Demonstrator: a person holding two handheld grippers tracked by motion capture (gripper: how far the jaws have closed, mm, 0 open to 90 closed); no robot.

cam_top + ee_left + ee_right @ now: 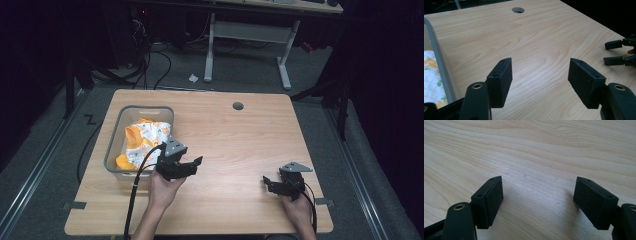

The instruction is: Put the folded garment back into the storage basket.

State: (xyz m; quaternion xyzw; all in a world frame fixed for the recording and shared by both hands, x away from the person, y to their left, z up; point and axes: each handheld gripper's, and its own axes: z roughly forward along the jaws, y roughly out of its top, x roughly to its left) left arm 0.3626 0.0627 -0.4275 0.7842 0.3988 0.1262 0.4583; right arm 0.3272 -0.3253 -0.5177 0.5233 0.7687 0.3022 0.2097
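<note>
One wooden table (235, 145) carries one grey plastic bin (114, 145) at its left side, and inside the bin lies one bundle of cloth (145, 137), orange and white with small printed figures. In the left gripper view a corner of the same bin (439, 57) and a piece of the cloth (431, 75) appear at the left edge. There are two grippers, one in each hand. The left gripper (192, 165) is held just beside the bin's near right corner, and its two black jaws stand wide apart with nothing between them — in its own view the left gripper (540, 80) has bare wood under the gap. The right gripper (267, 182) is near the right front part of the table, well apart from the bin; its two jaws also stand wide and empty, and the right gripper (537, 200) is over plain wood in its own view. One round cable hole (238, 106) is in the far part of the table top — it also appears in the left gripper view (518, 10). The right gripper (614, 52) is seen there too, at the right edge.
</note>
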